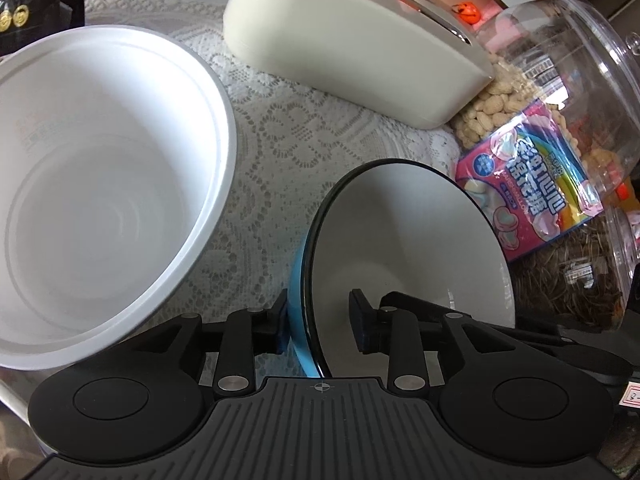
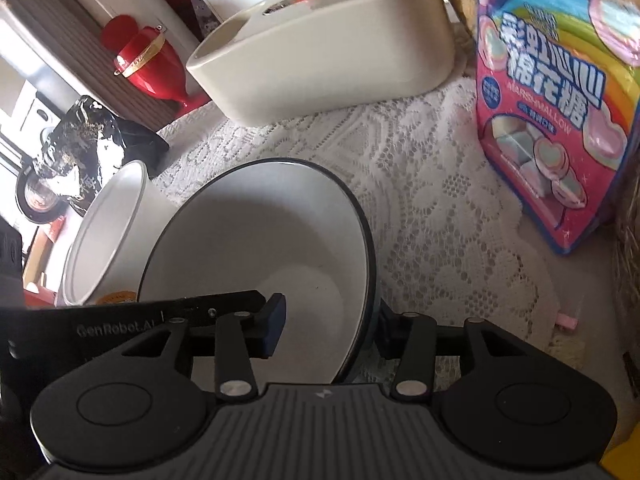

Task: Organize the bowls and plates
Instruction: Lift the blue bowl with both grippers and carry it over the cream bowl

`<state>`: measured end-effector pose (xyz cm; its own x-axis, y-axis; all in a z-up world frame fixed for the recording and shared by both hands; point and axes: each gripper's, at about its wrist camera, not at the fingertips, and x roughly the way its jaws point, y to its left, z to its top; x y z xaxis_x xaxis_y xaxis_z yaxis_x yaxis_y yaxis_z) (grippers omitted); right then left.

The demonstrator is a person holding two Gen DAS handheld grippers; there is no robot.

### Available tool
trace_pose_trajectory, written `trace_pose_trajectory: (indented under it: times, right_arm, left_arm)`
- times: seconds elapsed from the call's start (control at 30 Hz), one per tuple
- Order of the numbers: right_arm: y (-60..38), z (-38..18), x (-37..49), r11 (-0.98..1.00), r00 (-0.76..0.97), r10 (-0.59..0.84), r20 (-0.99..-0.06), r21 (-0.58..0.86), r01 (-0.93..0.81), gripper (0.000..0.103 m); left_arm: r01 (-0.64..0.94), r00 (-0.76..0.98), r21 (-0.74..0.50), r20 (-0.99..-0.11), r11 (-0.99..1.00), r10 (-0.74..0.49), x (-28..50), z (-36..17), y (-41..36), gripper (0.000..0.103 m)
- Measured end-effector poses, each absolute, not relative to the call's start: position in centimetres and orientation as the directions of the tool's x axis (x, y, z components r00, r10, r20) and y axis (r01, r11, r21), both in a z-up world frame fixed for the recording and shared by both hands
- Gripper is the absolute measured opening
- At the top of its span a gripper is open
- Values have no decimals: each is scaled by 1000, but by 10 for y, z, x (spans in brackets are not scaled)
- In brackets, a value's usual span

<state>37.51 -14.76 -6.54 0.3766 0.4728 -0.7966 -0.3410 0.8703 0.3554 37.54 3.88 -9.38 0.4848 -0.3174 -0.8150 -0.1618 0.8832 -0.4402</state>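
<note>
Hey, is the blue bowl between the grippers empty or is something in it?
Empty. The blue bowl shows only a bare white inside, right down to its base, in both wrist views.

A blue-rimmed bowl (image 2: pixel 256 240) sits on a lace-covered tabletop (image 2: pixel 432 208), its right rim between the right gripper (image 2: pixel 328 332)'s parted jaws (contact unclear), with a white tub (image 2: pixel 108 232) left and a pink marshmallow bag (image 2: pixel 556 120) right.

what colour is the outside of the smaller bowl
Light blue outside, white inside with a dark rim; the left wrist view shows it best.
</note>
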Motion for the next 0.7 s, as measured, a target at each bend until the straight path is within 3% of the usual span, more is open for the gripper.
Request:
trace_pose_trajectory:
  times: [0.17,0.7]
  right_arm:
    - [-138,-63,369,890,434,419,-798,264,-372,39]
    - [-145,16,281,858,560,489,-669,251,-448,39]
  left_arm:
    - [-107,535,-320,-817,941,-217,364,-86,22,31]
    - [-57,646,-336,-730,940,-222,272,-11,23,34]
